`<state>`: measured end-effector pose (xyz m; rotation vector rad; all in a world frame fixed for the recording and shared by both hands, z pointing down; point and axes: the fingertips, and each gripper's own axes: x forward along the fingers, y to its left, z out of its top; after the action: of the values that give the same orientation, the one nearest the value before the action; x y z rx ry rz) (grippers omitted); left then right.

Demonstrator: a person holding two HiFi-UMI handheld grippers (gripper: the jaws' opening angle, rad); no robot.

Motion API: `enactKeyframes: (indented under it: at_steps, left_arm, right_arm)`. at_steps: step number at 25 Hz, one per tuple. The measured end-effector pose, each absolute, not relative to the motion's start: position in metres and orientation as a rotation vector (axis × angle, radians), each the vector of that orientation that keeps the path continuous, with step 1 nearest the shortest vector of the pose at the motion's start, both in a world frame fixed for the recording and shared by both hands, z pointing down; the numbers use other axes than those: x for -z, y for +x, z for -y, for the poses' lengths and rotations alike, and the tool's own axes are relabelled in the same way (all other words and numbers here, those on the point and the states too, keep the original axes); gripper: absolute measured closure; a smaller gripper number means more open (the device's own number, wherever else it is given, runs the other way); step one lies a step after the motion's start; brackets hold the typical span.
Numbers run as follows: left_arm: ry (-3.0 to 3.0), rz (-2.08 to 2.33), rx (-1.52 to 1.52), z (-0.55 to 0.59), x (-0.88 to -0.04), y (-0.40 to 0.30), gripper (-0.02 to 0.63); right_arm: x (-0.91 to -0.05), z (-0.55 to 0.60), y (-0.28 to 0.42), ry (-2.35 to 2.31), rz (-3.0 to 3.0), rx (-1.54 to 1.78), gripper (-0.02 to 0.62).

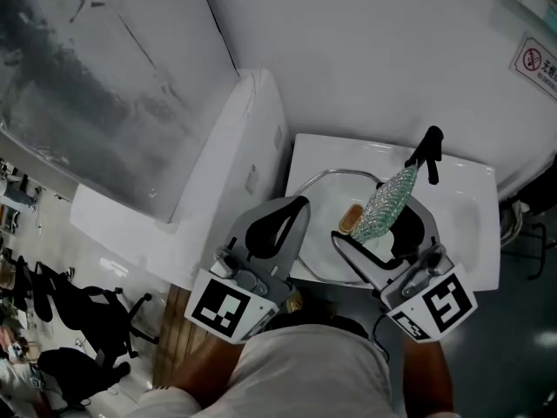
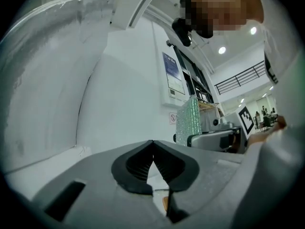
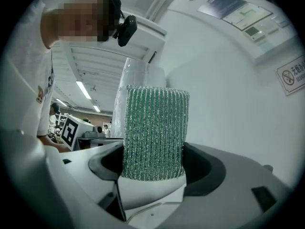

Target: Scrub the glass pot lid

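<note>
The glass pot lid (image 1: 324, 178) lies in the white sink (image 1: 474, 212), its brown knob (image 1: 352, 219) near the middle. My right gripper (image 1: 383, 232) is shut on a green glittery scrub pad (image 1: 387, 204) that hangs just above the lid, right of the knob. In the right gripper view the pad (image 3: 155, 132) stands upright between the jaws of that gripper (image 3: 155, 170), with the lid's rim (image 3: 152, 209) below. My left gripper (image 1: 298, 205) hovers over the lid's left side, shut on nothing. Its jaws meet in the left gripper view (image 2: 153, 144).
A black faucet (image 1: 428, 152) rises at the sink's back edge, just beyond the pad. White walls close in behind, and a white ledge (image 1: 231, 168) stands to the left. A warning sign (image 1: 538, 64) hangs at the upper right. Office chairs (image 1: 83, 316) stand far below left.
</note>
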<state>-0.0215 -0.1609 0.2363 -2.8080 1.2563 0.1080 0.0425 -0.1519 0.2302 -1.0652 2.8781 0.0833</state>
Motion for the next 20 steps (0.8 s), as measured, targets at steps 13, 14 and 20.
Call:
enactKeyframes:
  at_steps: [13, 14, 20]
  left_arm:
    - [-2.845, -1.173, -0.097, 0.16, -0.239, -0.018, 0.591]
    - [-2.85, -1.171, -0.098, 0.16, -0.24, -0.018, 0.591]
    - [-2.864, -1.152, -0.094, 0.161, -0.243, -0.013, 0.591]
  right_arm:
    - [-0.234, 0.151, 0.044, -1.144, -2.815, -0.096, 0.247]
    - [-0.234, 0.151, 0.045, -1.149, -2.813, -0.095, 0.247]
    - [-0.237, 0.152, 0.053, -1.183, -2.802, -0.084, 0.247]
